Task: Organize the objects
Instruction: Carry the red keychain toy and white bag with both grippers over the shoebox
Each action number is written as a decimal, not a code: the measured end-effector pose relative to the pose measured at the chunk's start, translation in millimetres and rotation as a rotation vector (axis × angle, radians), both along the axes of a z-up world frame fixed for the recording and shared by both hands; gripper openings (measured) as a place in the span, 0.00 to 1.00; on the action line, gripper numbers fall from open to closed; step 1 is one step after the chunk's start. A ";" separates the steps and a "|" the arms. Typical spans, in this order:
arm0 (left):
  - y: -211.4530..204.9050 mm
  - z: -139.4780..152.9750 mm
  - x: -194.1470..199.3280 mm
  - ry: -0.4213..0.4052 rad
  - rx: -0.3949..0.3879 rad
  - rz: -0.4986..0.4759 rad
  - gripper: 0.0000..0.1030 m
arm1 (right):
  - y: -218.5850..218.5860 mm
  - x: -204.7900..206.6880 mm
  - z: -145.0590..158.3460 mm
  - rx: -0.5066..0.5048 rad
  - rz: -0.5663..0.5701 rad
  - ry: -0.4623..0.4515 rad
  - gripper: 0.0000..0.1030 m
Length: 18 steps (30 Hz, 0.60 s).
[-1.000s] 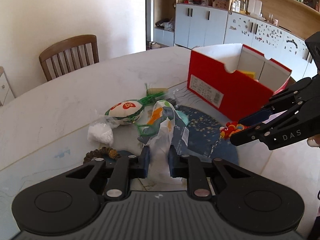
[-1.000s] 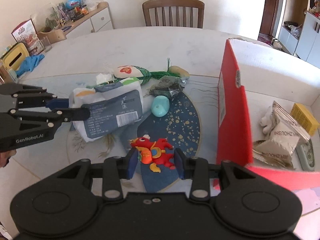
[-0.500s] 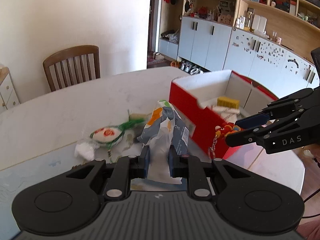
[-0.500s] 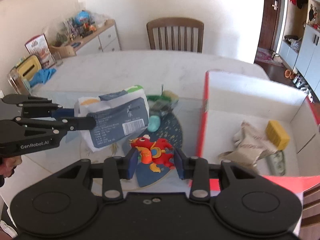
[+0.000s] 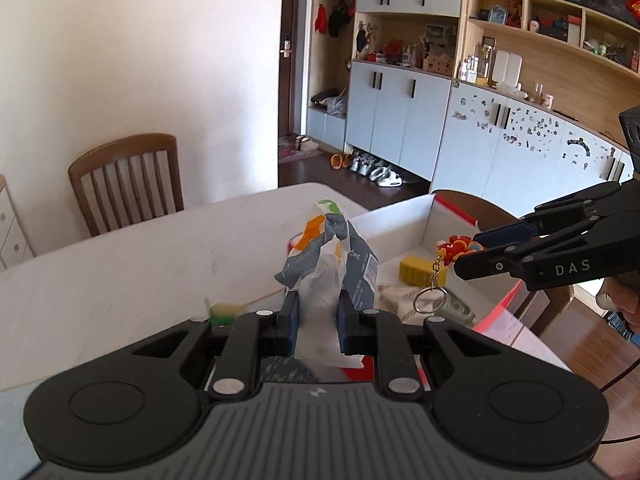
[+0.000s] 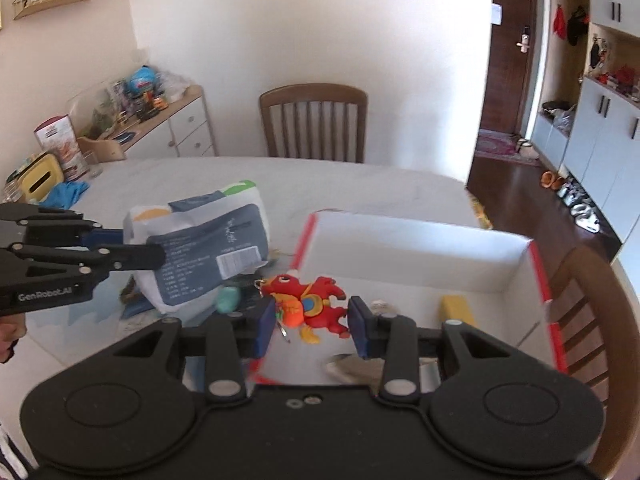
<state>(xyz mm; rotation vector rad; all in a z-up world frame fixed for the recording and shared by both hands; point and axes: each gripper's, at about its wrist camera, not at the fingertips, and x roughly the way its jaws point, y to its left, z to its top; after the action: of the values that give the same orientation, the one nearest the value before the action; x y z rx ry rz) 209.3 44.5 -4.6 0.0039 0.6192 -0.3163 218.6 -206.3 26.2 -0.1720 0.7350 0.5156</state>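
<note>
My left gripper (image 5: pixel 318 314) is shut on a white and grey-blue packet (image 5: pixel 332 264), held up in the air; the same packet (image 6: pixel 208 248) shows in the right wrist view beside the left gripper (image 6: pixel 160 250). My right gripper (image 6: pixel 312 322) is shut on a red dragon keychain toy (image 6: pixel 310 304), lifted over the near edge of the red box (image 6: pixel 540 276). In the left wrist view the toy (image 5: pixel 456 250) hangs from the right gripper (image 5: pixel 466 252) with its key ring (image 5: pixel 430 302) dangling above the box's white inside (image 5: pixel 400 228). A yellow block (image 6: pixel 456 308) lies in the box.
A teal oval object (image 6: pixel 228 298) and other small things lie on the table (image 6: pixel 160 184) under the packet. Wooden chairs stand at the far side (image 6: pixel 314 122) and at the right (image 6: pixel 588 300). A sideboard with clutter (image 6: pixel 160 120) lines the left wall.
Both grippers have risen from the table with their loads, the packet and the dragon toy, and moved toward and over the red box. The table items have dropped low in both views.
</note>
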 end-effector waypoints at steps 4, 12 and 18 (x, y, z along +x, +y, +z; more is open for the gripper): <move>-21.4 4.1 17.4 -0.006 0.003 -0.012 0.17 | -19.5 13.5 3.0 -0.010 -0.030 -0.018 0.36; -64.2 -5.9 56.6 0.020 0.028 -0.035 0.18 | -63.2 44.1 -4.0 -0.029 -0.088 -0.020 0.36; -94.9 -18.4 86.2 0.048 0.053 -0.072 0.17 | -87.2 57.7 -18.9 -0.059 -0.099 0.007 0.36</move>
<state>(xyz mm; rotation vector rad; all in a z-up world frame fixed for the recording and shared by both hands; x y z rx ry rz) 295.5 -50.4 -23.0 0.0701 0.6762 -0.3705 276.3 -293.5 7.2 -0.1883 0.7619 0.4009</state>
